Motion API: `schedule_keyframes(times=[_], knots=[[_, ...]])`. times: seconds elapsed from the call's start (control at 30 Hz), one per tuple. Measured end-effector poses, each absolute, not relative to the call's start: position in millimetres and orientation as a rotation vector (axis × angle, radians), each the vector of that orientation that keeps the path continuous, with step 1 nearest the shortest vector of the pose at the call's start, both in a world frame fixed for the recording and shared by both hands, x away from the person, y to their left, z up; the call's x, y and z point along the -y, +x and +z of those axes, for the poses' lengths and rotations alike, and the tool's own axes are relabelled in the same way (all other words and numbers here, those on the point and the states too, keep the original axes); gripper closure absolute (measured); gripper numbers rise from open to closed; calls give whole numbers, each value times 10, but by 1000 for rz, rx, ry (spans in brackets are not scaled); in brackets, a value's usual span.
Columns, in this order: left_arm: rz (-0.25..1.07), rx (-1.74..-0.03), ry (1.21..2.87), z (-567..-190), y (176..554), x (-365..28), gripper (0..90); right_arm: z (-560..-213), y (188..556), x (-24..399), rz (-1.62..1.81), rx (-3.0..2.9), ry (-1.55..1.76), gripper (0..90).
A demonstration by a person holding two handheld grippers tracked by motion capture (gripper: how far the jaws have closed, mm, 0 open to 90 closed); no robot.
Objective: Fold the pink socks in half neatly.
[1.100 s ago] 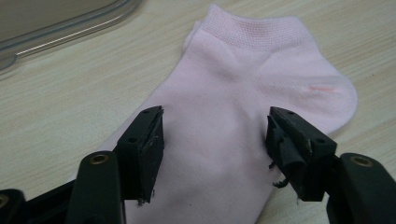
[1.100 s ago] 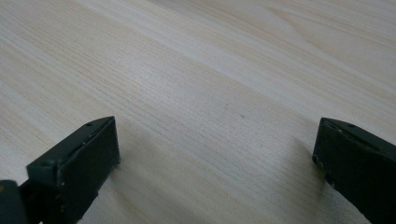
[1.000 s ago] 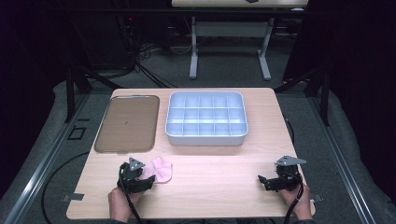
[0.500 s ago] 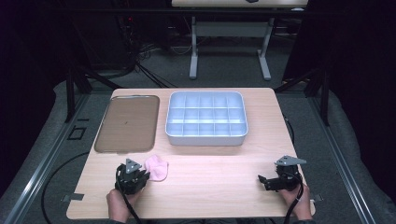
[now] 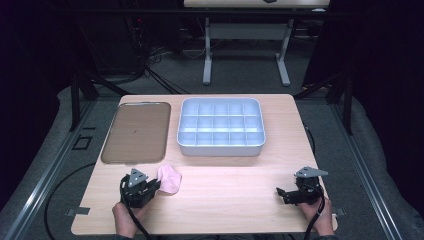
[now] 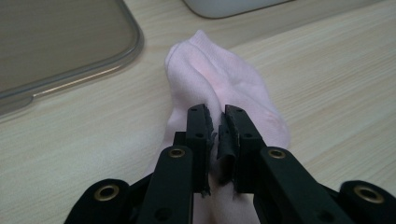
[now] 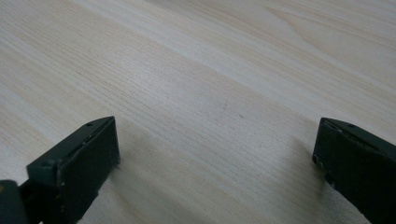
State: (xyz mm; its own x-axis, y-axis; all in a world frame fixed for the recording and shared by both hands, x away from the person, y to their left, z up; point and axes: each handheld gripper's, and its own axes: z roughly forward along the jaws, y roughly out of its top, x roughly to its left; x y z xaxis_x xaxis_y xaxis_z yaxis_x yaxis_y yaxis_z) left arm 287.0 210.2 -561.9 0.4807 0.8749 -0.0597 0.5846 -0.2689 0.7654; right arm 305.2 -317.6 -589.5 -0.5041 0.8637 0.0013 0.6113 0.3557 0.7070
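A pink sock (image 5: 171, 180) lies crumpled on the wooden table near its front left. My left gripper (image 5: 156, 185) is shut on the sock's near end. In the left gripper view the sock (image 6: 219, 79) bunches up between the two black jaws of that gripper (image 6: 217, 114), which have just been closing and now pinch the fabric. My right gripper (image 5: 281, 192) rests on the table at the front right, pointing left. Its jaws stand wide apart over bare wood in the right gripper view (image 7: 217, 135), so it is open with nothing between them.
A brown flat tray (image 5: 135, 132) lies at the back left, just beyond the sock. A light grey box (image 5: 220, 150) divided into several compartments stands at the back centre. Bare wood stretches between the two grippers.
The left gripper's jaws have closed on the sock, which went from lying flatter to bunched up. The right gripper has not moved.
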Motion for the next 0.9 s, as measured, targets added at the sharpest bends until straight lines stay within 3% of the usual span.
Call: schedule_keyframes(times=[0.9], knots=[[507,-948,1967,-5102,2743,-1608,806,-5895,3052,3177,932,-2250,1295,0]])
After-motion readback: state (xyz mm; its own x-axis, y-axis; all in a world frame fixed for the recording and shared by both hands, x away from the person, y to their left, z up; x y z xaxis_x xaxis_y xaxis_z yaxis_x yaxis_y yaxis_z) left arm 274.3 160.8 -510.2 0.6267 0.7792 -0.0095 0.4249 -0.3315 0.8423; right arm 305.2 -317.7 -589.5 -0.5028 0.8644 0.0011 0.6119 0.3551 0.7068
